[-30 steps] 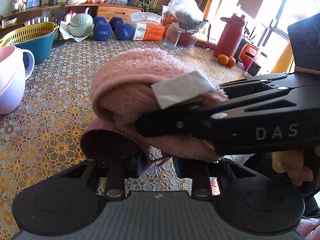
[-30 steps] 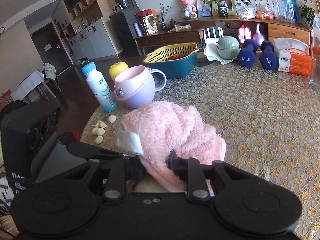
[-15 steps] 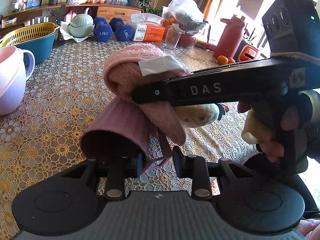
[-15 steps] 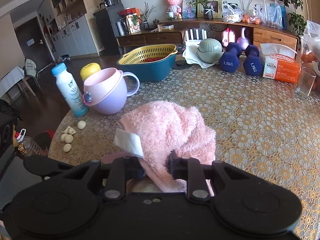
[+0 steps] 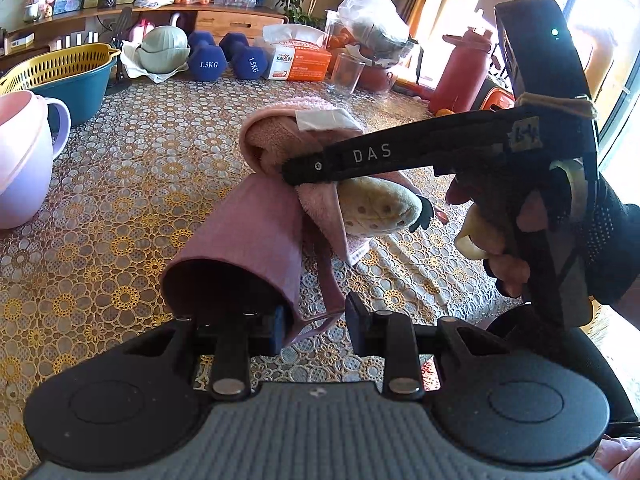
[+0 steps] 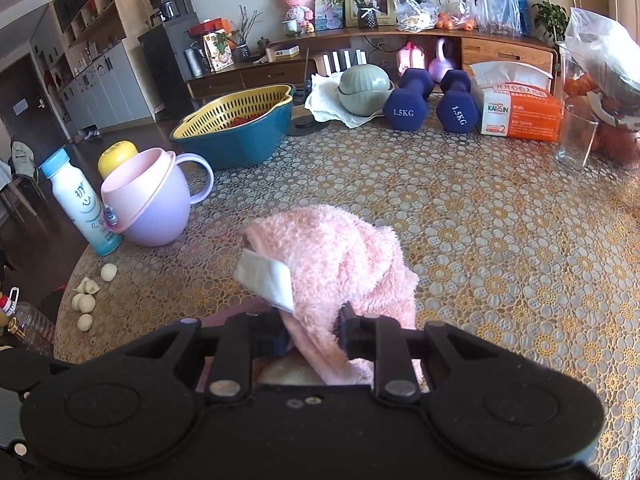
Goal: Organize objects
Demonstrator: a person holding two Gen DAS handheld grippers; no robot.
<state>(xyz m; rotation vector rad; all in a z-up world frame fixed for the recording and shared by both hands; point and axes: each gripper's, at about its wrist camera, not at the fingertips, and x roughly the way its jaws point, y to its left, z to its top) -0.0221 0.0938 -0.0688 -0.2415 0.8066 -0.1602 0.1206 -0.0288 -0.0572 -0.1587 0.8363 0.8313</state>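
Note:
My right gripper (image 6: 314, 338) is shut on a fluffy pink towel (image 6: 340, 256) with a white label; the towel also shows in the left wrist view (image 5: 280, 140), held above the table, with the right gripper (image 5: 296, 168) crossing from the right. A beige spotted plush (image 5: 376, 208) hangs under the towel. My left gripper (image 5: 314, 324) holds the rim of a mauve fabric pouch (image 5: 248, 236) whose open mouth faces the camera; its strap runs between the fingers.
On the lace-covered table (image 6: 480, 220) stand a lilac mug (image 6: 148, 204), a white bottle (image 6: 80, 204), a teal basin with yellow strainer (image 6: 240, 128), blue dumbbells (image 6: 432, 100), a tissue box (image 6: 516, 108) and a glass (image 6: 576, 136). Garlic cloves (image 6: 86, 300) lie near the left edge.
The right gripper has lifted the pink towel up and away from the left camera, uncovering the plush and the pouch's body. The left gripper has stayed put on the pouch.

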